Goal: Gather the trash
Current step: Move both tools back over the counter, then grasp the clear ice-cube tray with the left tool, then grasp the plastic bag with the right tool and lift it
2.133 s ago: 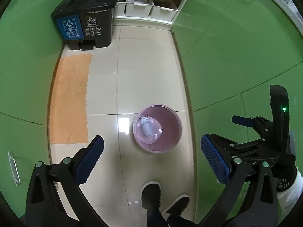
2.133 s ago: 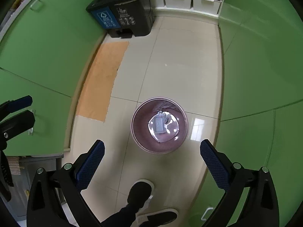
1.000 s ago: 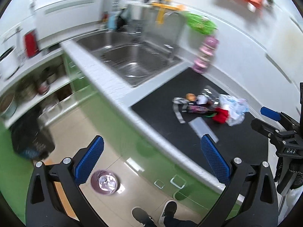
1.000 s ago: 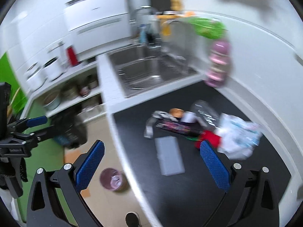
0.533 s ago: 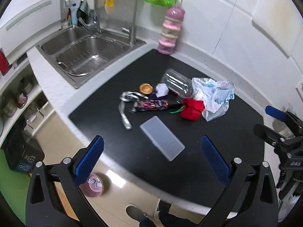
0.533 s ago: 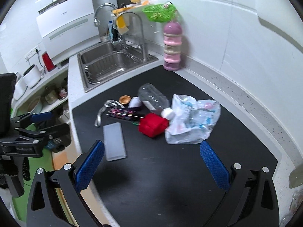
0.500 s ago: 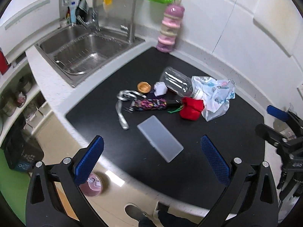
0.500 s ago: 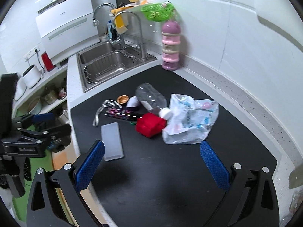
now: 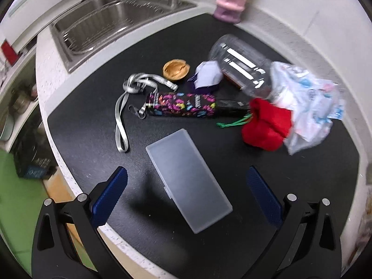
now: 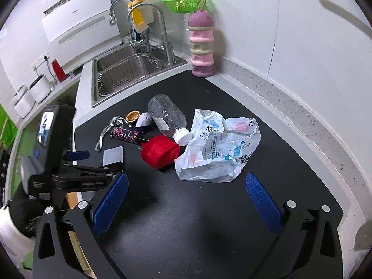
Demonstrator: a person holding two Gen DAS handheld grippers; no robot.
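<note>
Since half a second ago the left gripper [image 9: 186, 193] has dropped closer to the black tabletop [image 9: 290, 186], so the frosted plastic case [image 9: 188, 181] now fills the space between its blue ribbed pads, and the sink [image 9: 111, 21] has slid to the upper edge of that view. The right gripper [image 10: 184, 200] has barely shifted; its view of the litter is almost the same as before.

Both pairs of jaws stand wide open and hold nothing.

The trash lies in a loose cluster on the matte tabletop. The case is a flat, translucent rectangle with rounded corners, lying at an angle apart from the rest. Beyond it lies a folded umbrella [image 9: 183, 108] in a black sleeve with bright multicoloured print, with a grey woven lanyard [image 9: 123, 116] looped at its left end. A brown walnut-like shell half [image 9: 176, 69] lies beside a crumpled white and purple wrapper [image 9: 207, 76]. A clear plastic bottle [image 10: 166, 116] lies on its side, its white cap [image 10: 181, 137] touching a crinkled, glossy, printed plastic bag [image 10: 220, 148]. A soft red cloth lump [image 10: 160, 151] lies against the bottle's cap end and the bag's edge.

A stack of pink and purple round containers [image 10: 201, 46] stands upright in the tabletop's far corner, against the white wall.
</note>
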